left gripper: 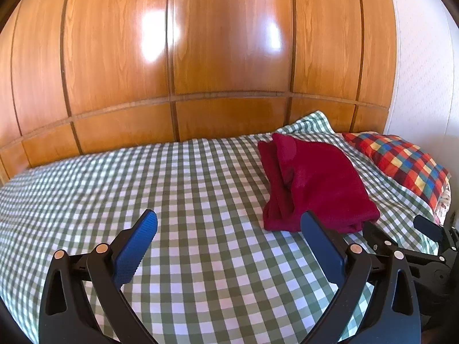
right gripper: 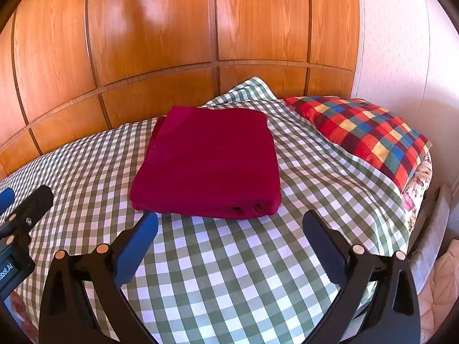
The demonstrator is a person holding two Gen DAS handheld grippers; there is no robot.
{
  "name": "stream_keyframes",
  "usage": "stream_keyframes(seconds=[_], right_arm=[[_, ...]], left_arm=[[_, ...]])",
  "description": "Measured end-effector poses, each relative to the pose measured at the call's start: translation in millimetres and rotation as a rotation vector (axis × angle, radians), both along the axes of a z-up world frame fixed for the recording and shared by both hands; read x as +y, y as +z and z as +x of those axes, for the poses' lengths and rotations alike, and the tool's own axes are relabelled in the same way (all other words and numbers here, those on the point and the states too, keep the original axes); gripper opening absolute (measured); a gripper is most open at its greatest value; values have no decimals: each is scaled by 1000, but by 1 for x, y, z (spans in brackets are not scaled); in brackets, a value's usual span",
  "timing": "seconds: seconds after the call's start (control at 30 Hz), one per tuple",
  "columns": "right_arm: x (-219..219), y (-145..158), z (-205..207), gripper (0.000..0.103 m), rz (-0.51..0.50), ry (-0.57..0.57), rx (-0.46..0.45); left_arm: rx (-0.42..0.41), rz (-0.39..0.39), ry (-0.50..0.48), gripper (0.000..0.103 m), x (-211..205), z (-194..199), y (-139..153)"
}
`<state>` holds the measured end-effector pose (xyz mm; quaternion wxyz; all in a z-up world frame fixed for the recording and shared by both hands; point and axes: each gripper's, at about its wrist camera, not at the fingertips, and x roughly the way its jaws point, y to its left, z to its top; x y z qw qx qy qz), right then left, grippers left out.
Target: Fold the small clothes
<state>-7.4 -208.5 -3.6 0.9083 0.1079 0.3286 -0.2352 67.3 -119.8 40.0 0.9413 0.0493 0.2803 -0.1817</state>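
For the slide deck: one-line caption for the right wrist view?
Open right gripper hovers just short of a folded red garment on the checked bedsheet.

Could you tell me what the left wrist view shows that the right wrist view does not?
Only the left wrist view shows the garment's bunched left side and the right gripper. Only the right wrist view shows its flat top, the floral fabric under the pillow, and the left gripper's display. Both show the checked bedspread and wooden panelling.
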Motion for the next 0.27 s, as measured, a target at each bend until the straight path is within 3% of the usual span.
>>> stream_keyframes(seconds=[0.27], right_arm=[[-34, 2, -5, 101, 26, -83, -11]], left_arm=[[70, 14, 23, 99, 1, 13, -16]])
